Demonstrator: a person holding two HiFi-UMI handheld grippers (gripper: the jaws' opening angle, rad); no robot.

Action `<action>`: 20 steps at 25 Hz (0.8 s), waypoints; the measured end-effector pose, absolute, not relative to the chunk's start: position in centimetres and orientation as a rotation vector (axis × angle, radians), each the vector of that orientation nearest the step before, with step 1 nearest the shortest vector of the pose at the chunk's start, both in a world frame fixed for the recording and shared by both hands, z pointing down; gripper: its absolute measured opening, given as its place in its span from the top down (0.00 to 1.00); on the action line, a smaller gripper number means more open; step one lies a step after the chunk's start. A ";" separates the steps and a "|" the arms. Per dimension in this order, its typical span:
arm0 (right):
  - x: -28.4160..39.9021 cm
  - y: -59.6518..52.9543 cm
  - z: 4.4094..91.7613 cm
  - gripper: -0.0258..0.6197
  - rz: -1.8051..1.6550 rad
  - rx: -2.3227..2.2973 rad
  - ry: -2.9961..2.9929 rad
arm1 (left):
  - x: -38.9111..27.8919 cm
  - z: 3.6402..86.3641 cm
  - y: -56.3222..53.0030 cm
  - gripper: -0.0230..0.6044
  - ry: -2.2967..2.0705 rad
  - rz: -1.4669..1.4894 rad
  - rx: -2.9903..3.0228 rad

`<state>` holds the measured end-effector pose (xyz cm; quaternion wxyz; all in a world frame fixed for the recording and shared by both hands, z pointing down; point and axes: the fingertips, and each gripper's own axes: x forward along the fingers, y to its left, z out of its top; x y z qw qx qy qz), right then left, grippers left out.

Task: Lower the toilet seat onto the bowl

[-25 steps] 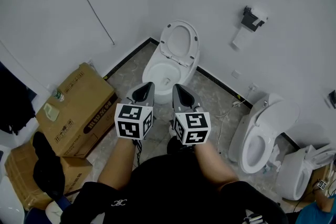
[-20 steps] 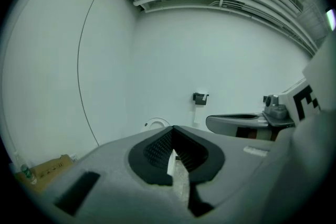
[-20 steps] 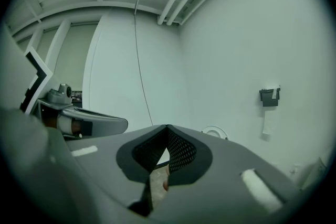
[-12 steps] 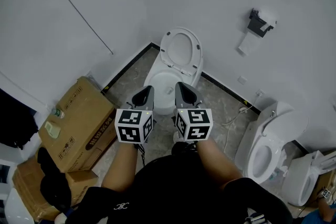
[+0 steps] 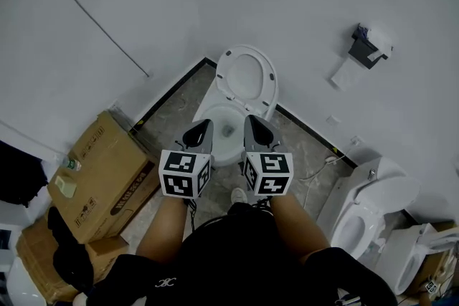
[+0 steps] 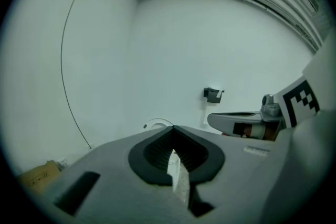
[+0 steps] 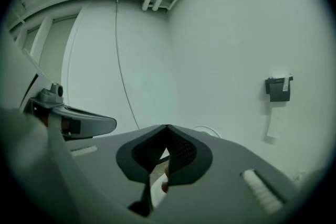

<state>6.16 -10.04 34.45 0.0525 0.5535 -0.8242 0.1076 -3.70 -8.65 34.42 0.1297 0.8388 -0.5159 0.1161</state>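
Observation:
A white toilet stands in the corner against the wall, its seat (image 5: 246, 77) raised upright over the bowl (image 5: 224, 127). In the head view both grippers hover side by side above the bowl's front, touching nothing. My left gripper (image 5: 204, 125) is shut and empty, its tips meeting (image 6: 172, 128). My right gripper (image 5: 251, 120) is shut and empty too (image 7: 166, 127). Only the top arc of the seat (image 6: 157, 122) peeks over the left jaws, and the seat's arc (image 7: 208, 128) shows beyond the right jaws.
Cardboard boxes (image 5: 100, 168) sit on the floor at the left. A second toilet (image 5: 366, 215) stands at the right with a loose cable beside it. A paper holder (image 5: 369, 46) hangs on the wall. The person's shoe (image 5: 238, 195) is just before the bowl.
The person has stepped toward the corner toilet; both grippers have moved forward together and now hang over the bowl's front. Their jaws stayed shut.

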 end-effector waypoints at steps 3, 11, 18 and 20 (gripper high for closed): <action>7.2 -13.3 35.0 0.95 0.305 1.654 -2.488 | -2.7 35.0 -11.7 0.95 -1.497 0.347 2.414; 10.6 -21.8 37.4 0.95 0.234 1.565 -2.427 | -0.7 36.8 -18.4 0.95 -1.521 0.375 2.341; 12.6 -27.6 39.8 0.95 0.197 1.505 -2.372 | 0.4 38.1 -21.4 0.95 -1.541 0.400 2.294; 12.7 -28.9 40.3 0.95 0.153 1.494 -2.351 | 0.4 38.5 -21.7 0.95 -1.539 0.409 2.284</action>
